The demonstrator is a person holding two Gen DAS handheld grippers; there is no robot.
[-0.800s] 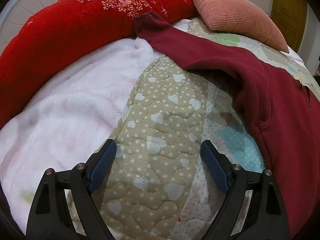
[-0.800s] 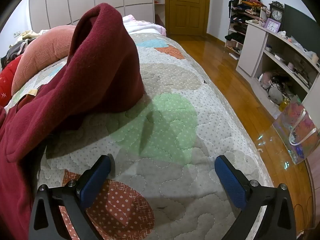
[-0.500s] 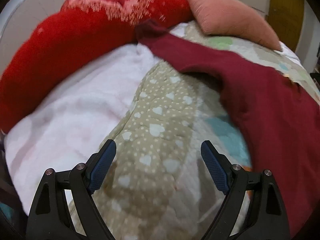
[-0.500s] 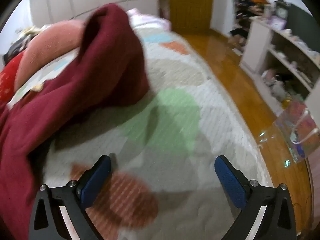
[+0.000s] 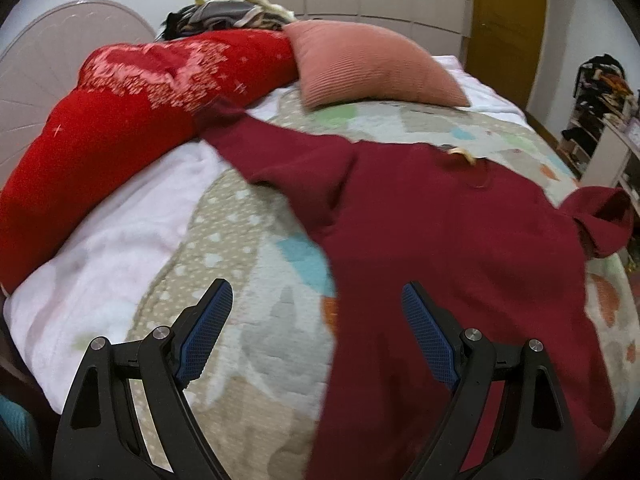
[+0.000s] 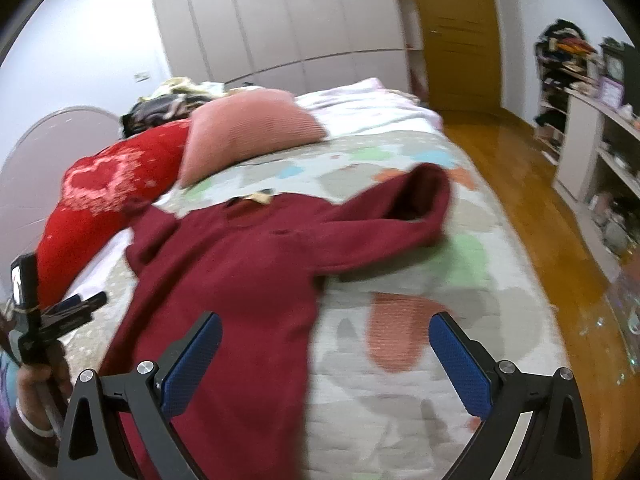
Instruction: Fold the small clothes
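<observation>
Left wrist view: both grippers are hovering spread and empty over the maroon sweater [image 5: 440,240] lying unfolded on the quilted bedspread [image 5: 248,264].
Folding is not yet starting; the left gripper [image 5: 316,320] and right gripper [image 6: 324,352] are likely needing a sleeve [image 6: 384,220] or hem next.

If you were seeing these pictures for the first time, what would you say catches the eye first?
The dark red knit sweater sprawls across the patchwork quilt, one sleeve reaching toward the bright red patterned blanket bunched at the head of the bed. Beside that blanket lies a salmon ribbed cushion. Both the left gripper and the right gripper stand wide open above the bed, holding nothing.
</observation>
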